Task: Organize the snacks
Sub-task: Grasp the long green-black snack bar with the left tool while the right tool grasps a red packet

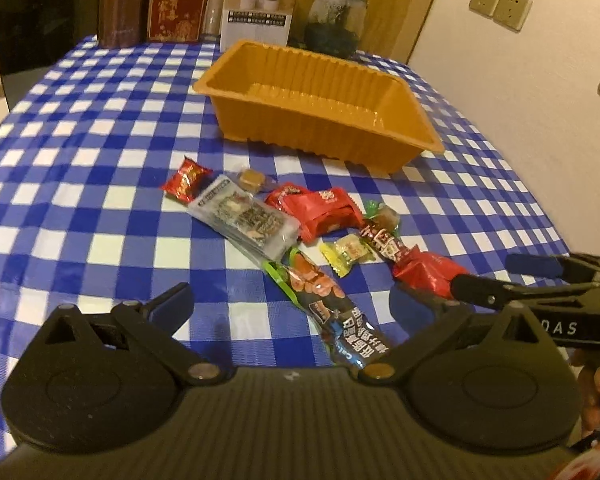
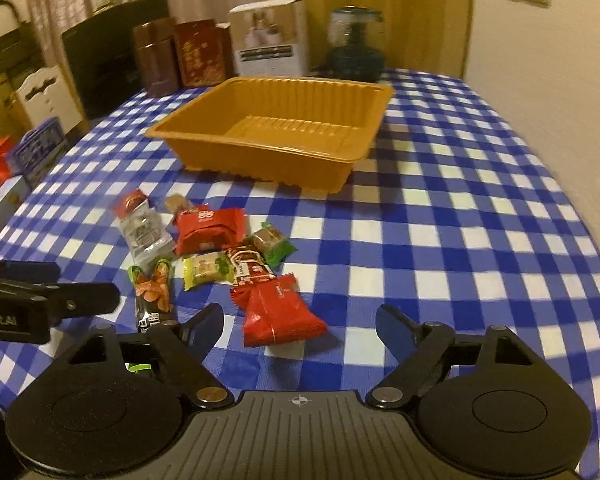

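Note:
An empty orange plastic tray (image 1: 300, 128) (image 2: 260, 160) stands mid-table on the blue checked cloth. In front of it lies a cluster of several wrapped snacks. My left gripper (image 1: 292, 304) is open, low over the cloth, with a long green-ended snack stick (image 1: 320, 300) (image 2: 154, 296) lying between its fingers, untouched. My right gripper (image 2: 300, 322) is open around a red packet (image 2: 276, 312) (image 1: 424, 272), pads apart from it. Each gripper shows in the other's view: the right gripper (image 1: 482, 272) at the right edge, the left gripper (image 2: 88, 280) at the left edge.
A clear-wrapped bar (image 1: 244, 216), a bigger red packet (image 1: 324, 212) and a yellow candy (image 1: 348, 252) lie in the cluster. Brown tins (image 2: 156, 56), a white box (image 2: 270, 40) and a glass jar (image 2: 354, 40) line the back edge. A wall runs along the right.

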The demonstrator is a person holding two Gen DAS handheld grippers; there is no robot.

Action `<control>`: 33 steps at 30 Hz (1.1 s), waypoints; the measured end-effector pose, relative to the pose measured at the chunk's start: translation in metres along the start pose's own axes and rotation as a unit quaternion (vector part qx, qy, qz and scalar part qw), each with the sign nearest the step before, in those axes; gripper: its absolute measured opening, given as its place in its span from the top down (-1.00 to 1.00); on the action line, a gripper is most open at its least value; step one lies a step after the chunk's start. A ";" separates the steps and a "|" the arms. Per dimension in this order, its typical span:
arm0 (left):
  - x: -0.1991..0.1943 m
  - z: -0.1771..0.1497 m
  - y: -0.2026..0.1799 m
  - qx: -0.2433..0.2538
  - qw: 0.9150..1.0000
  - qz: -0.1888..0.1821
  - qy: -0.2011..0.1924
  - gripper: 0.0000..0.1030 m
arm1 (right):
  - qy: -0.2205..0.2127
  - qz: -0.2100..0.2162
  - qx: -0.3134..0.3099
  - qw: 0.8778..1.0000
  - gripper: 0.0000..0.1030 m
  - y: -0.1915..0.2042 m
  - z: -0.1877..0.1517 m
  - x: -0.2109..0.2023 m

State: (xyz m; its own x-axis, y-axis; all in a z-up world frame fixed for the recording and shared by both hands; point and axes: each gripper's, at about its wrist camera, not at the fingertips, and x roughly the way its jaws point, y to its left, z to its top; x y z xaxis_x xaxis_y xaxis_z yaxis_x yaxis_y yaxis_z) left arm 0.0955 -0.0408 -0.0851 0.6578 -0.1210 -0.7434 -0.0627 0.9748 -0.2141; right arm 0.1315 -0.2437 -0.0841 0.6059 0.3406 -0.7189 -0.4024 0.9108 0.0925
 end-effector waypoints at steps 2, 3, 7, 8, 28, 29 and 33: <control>0.004 -0.001 0.001 -0.007 1.000 -0.004 0.001 -0.96 | 0.000 0.006 -0.018 1.000 -0.59 0.001 0.004 0.005; 0.006 -0.002 0.002 -0.011 1.000 -0.004 0.001 -0.94 | 0.002 0.008 -0.024 1.000 -0.53 0.002 0.005 0.009; 0.009 -0.003 0.003 -0.021 1.000 -0.004 0.000 -0.88 | 0.026 0.013 -0.035 0.999 -0.25 0.002 0.010 0.025; 0.010 -0.003 0.003 -0.022 1.000 -0.004 0.000 -0.87 | 0.030 0.019 -0.036 0.999 -0.23 0.002 0.010 0.027; 0.035 -0.004 -0.018 0.007 1.000 -0.012 0.024 -0.21 | 0.048 0.004 -0.014 0.999 0.22 -0.003 -0.002 0.027; 0.036 -0.004 -0.019 0.015 0.999 -0.011 0.029 -0.16 | 0.048 0.003 -0.016 0.999 0.22 -0.002 -0.002 0.027; 0.032 -0.006 -0.019 0.041 0.999 -0.010 0.034 0.11 | 0.047 0.002 -0.016 0.999 0.21 -0.002 -0.003 0.026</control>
State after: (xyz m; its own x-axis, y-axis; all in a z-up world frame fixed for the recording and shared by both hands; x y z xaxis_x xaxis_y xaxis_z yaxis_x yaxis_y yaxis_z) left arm 0.1132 -0.0643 -0.1092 0.6063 -0.1506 -0.7808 0.0140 0.9838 -0.1789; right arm 0.1457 -0.2370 -0.1052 0.5373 0.3198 -0.7804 -0.4275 0.9009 0.0748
